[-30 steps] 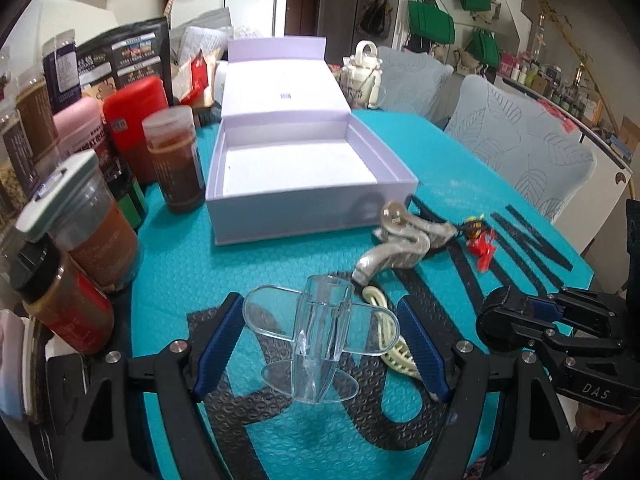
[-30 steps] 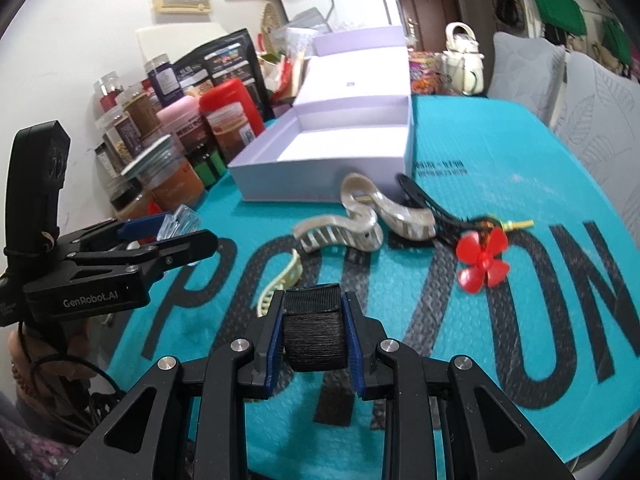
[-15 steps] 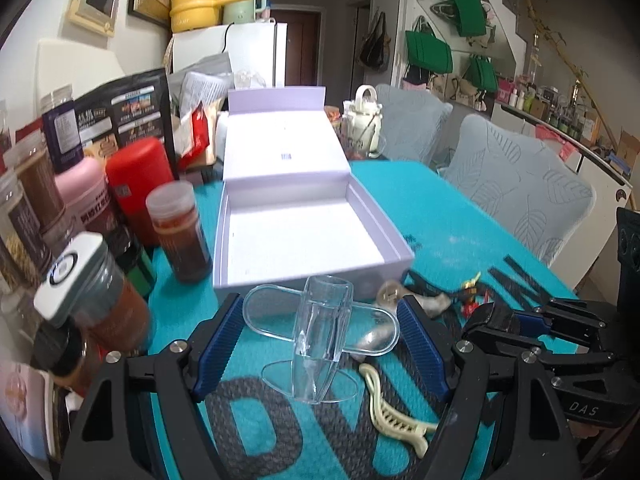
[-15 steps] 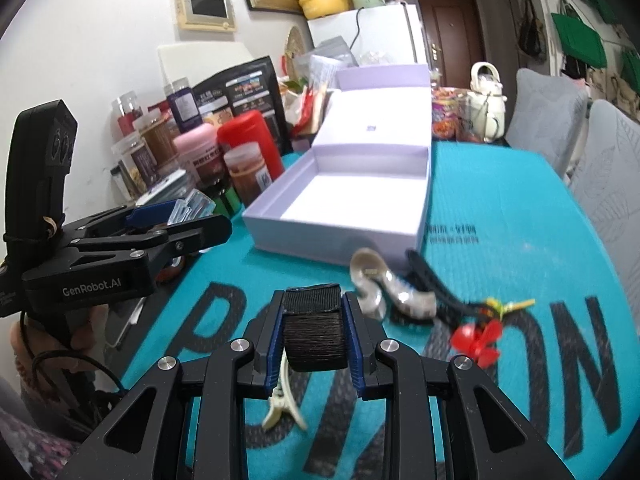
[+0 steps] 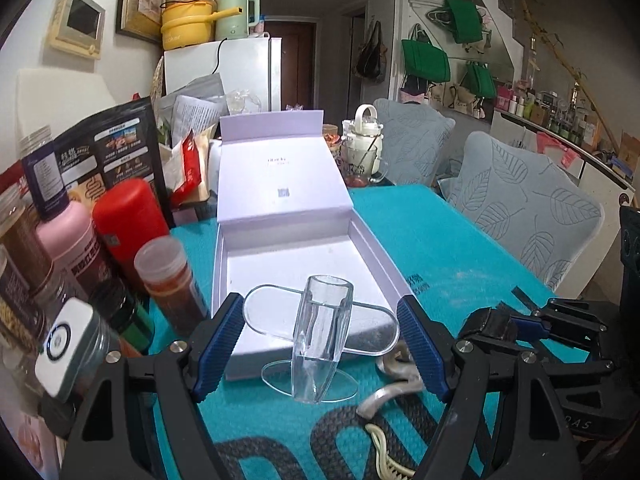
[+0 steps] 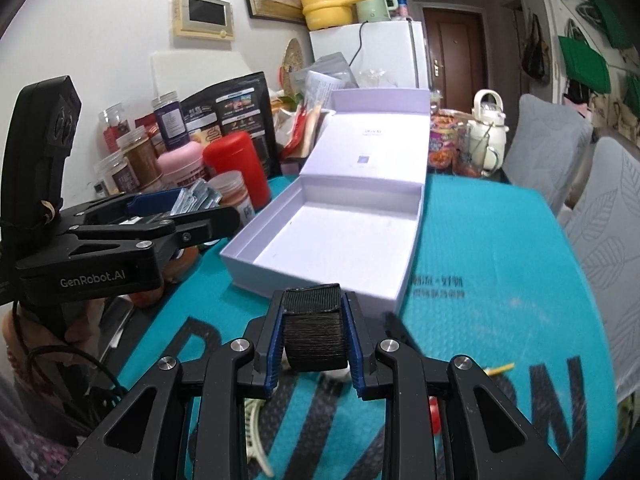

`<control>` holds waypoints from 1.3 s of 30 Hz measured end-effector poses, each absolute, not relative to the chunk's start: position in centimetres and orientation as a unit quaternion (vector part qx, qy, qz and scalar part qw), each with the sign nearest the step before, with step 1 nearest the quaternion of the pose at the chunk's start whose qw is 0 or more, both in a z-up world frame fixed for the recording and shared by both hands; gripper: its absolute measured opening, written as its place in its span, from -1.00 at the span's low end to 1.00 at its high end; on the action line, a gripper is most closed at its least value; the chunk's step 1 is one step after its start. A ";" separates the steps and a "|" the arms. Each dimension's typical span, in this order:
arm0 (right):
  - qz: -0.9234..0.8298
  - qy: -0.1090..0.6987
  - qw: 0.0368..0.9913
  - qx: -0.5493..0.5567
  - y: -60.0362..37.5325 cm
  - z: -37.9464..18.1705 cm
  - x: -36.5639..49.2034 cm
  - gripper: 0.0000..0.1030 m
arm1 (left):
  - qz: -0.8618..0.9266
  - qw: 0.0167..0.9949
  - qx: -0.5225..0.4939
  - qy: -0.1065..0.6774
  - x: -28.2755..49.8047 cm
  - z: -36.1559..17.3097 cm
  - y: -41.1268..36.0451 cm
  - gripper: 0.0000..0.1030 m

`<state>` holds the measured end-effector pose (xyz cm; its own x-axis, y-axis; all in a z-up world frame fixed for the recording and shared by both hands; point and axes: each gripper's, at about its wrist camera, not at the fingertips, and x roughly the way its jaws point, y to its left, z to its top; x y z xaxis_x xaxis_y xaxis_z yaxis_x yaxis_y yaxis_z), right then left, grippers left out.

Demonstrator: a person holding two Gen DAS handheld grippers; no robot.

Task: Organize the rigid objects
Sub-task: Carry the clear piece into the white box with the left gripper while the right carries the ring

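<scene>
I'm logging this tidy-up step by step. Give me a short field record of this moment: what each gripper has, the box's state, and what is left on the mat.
left gripper: shut on clear acrylic stand
right gripper: shut on black comb-like piece
lavender box: lid open, tray empty
position: both grippers hang just short of the box's near edge
left on teal mat: silver hair claw, cream hair clip
beside box: jars and bottles on its left

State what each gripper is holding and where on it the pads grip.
Left gripper: clear acrylic stand, clamped at the two ends of its crosswise oval plate. Right gripper: black comb-like piece, pinched across its two side faces.
</scene>
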<state>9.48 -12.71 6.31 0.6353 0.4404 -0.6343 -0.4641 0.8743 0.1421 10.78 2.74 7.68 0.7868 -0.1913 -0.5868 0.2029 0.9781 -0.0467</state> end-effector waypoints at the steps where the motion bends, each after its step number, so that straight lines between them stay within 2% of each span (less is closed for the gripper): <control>1: 0.250 0.344 0.905 -0.019 -12.7 6.5 9.7 -0.48 | -0.105 0.946 0.009 0.307 11.0 7.9 2.7 0.52; 25: 0.257 0.291 0.920 -0.056 -10.7 11.1 19.4 -0.50 | -0.103 0.960 0.015 0.260 19.3 11.5 3.4 0.52; 39: 0.255 0.290 0.922 -0.032 -9.3 10.6 25.9 -0.50 | -0.078 0.962 -0.013 0.262 26.1 11.2 4.8 0.52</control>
